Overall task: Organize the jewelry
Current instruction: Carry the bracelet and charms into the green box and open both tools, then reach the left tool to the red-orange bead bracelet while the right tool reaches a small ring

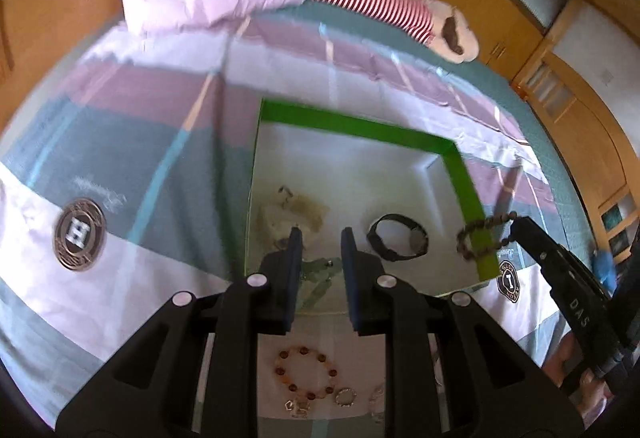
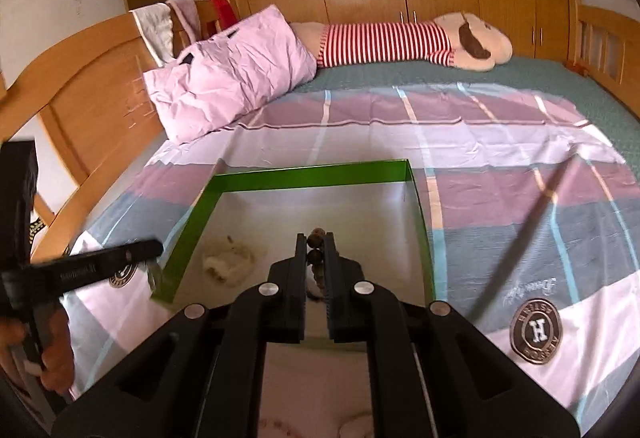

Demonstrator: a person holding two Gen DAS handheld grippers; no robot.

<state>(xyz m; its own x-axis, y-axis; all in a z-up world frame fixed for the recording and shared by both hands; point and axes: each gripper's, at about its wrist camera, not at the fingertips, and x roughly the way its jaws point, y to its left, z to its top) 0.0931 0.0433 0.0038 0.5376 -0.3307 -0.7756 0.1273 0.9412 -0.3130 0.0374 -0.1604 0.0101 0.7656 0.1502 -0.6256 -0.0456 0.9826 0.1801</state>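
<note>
Brown wooden-bead bracelet [image 1: 482, 236], light and floppy, is dangling pinched by its strand in my right gripper [image 2: 315, 244] over the green-rimmed white box [image 1: 360, 127], while my left gripper [image 1: 319, 238] is hovering half-open, empty.

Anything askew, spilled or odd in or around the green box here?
Nothing spilled or damaged. The box floor shows a brownish stain near its left side, beside the black watch. The right claw holds a dark bead bracelet over the box's right wall. An amber bracelet and rings lie outside.
</note>
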